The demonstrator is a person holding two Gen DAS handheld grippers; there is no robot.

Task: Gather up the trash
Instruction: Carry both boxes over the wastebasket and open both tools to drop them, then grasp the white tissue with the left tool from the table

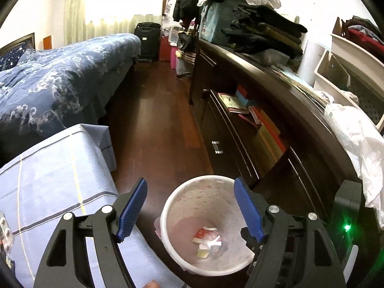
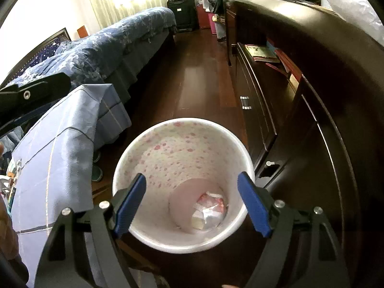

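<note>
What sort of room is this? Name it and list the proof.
Most likely a lived-in bedroom. A bed with a blue patterned duvet lines one side, a dark wooden dresser piled with folded clothes lines the other, and a suitcase stands by the curtained window.

Same build on both sides. Left tool (image 1: 190,210): black plastic arms with triangular cutouts, silver round screw heads at the pivots, ribbed blue pads (image 1: 132,210) on the fingers. Right tool (image 2: 192,207): identical black frame, same silver screws, same blue pads (image 2: 254,207) with fine ridges on the inner faces. Small green light glowing on a black housing at the right edge of the left view, possibly part of the right unit. Sliver of bare skin at the bottom edge of each view, probably a fingertip.
</note>
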